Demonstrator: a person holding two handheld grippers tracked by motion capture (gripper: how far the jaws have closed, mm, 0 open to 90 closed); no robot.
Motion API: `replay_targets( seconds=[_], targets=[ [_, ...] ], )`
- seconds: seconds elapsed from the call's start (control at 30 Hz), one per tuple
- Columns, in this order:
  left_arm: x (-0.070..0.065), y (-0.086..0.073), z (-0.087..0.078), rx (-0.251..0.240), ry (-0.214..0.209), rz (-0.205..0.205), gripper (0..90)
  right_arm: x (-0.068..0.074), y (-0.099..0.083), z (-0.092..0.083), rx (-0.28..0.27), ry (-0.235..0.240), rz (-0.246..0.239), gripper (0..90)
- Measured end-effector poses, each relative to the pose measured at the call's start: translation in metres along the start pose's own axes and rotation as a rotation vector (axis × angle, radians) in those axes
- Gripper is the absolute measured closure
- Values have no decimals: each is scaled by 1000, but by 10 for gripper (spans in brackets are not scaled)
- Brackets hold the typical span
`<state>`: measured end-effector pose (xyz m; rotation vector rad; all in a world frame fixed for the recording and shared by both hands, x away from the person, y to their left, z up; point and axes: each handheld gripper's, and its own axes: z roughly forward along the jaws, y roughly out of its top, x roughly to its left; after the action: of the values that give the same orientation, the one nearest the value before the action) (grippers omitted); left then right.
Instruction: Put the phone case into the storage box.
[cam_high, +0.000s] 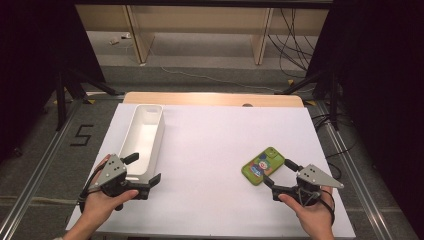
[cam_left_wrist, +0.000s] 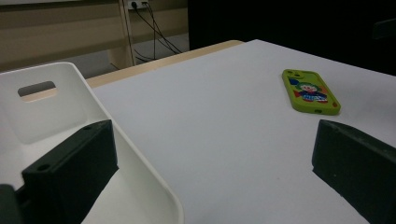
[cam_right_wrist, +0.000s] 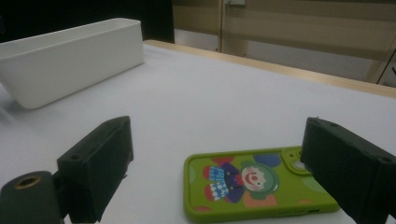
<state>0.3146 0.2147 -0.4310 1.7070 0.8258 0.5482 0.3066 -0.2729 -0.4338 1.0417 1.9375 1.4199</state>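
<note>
the left gripper (cam_high: 145, 169) sits at the near left of the table, held in the person's left hand (cam_high: 102, 202). its two black jaws are spread wide and hold nothing. in the high view they straddle the near right corner of a long white bin (cam_high: 142, 137); in the left gripper view one jaw sits inside the bin (cam_left_wrist: 56, 121) and the other hangs over the bare white table top (cam_left_wrist: 219, 126) outside it.

the right gripper (cam_high: 278, 176) is at the near right, held in the person's right hand (cam_high: 312, 212). its jaws are also wide apart and grip nothing. a green phone case (cam_high: 263, 165) printed with a cartoon clown lies flat on the table just in front of them. in the right gripper view the case (cam_right_wrist: 254, 189) lies between the two jaws, its camera end close against the right-hand jaw; whether they touch cannot be told.

the bin runs lengthwise away from the person along the left side of the table (cam_high: 210, 145), well apart from the case. its far end wall has a slot handle (cam_left_wrist: 36, 88). the bin looks empty where its floor shows.
</note>
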Motion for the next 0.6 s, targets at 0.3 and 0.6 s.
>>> replay_targets(
  seconds=[0.3,0.6],
  targets=[
    [0,0,-2,-2,3,-2,0,-1,0,2,0,7,-1,111],
    [-1,-1,-2,-5,-4,0,0,1,7,3,-8,-10,-68,367]
  ],
)
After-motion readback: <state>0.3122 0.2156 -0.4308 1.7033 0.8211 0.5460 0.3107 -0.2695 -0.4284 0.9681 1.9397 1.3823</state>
